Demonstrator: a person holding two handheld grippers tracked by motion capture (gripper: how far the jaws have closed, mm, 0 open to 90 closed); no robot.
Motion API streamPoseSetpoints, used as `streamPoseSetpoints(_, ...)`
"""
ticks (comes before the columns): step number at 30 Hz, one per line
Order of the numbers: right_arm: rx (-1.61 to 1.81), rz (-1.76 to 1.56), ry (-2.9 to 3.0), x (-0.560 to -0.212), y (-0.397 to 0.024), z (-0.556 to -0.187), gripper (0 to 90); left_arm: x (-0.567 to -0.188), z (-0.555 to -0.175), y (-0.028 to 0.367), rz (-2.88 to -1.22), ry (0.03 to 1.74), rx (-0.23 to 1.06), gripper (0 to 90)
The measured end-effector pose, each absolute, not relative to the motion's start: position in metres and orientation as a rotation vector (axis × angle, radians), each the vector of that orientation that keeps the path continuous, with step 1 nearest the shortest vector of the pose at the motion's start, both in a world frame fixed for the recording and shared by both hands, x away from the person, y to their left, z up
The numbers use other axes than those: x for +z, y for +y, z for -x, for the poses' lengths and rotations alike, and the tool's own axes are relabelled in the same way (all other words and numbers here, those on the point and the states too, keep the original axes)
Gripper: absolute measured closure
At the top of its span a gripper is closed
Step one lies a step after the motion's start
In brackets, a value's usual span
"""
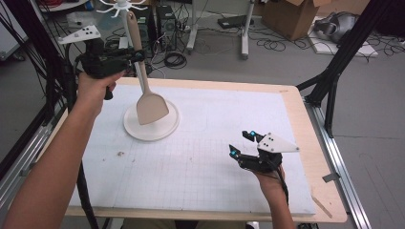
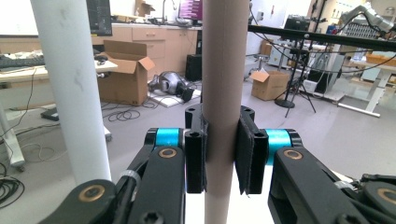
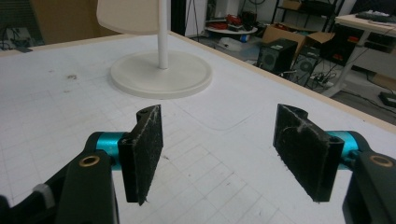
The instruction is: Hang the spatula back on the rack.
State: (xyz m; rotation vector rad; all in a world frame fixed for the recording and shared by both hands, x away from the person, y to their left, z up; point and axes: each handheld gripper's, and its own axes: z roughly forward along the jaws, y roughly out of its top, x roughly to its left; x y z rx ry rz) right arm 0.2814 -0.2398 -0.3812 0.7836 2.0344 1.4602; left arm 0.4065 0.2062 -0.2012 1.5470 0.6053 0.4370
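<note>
Beige spatula (image 1: 143, 81) held upright over the round white stand base (image 1: 165, 131) near the surface's far-left corner, blade hanging just above it, probably for hooking onto the rack's top. Gripped mid-handle by the left gripper (image 2: 219, 156), fingers (image 2: 246, 156) pressed tight against both sides. Right gripper (image 1: 244, 144) low by the near-right edge, fingers wide apart, holding nothing, seemingly waiting.
</note>
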Motion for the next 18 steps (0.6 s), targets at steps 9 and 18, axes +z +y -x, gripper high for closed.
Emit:
streamPoseSetpoints(9, 1.472, -0.779, 2.032, -0.3819, -0.2394, -0.2809, 32.7, -0.2003, -0.4079, 0.2018, -1.557, 0.625, 0.447, 75.6)
streamPoseSetpoints(18, 1.471, -0.777, 2.036, -0.3810, -0.2383, -0.2814, 32.7, -0.2026, -0.4146, 0.2029, -1.559, 0.677, 0.471, 75.6)
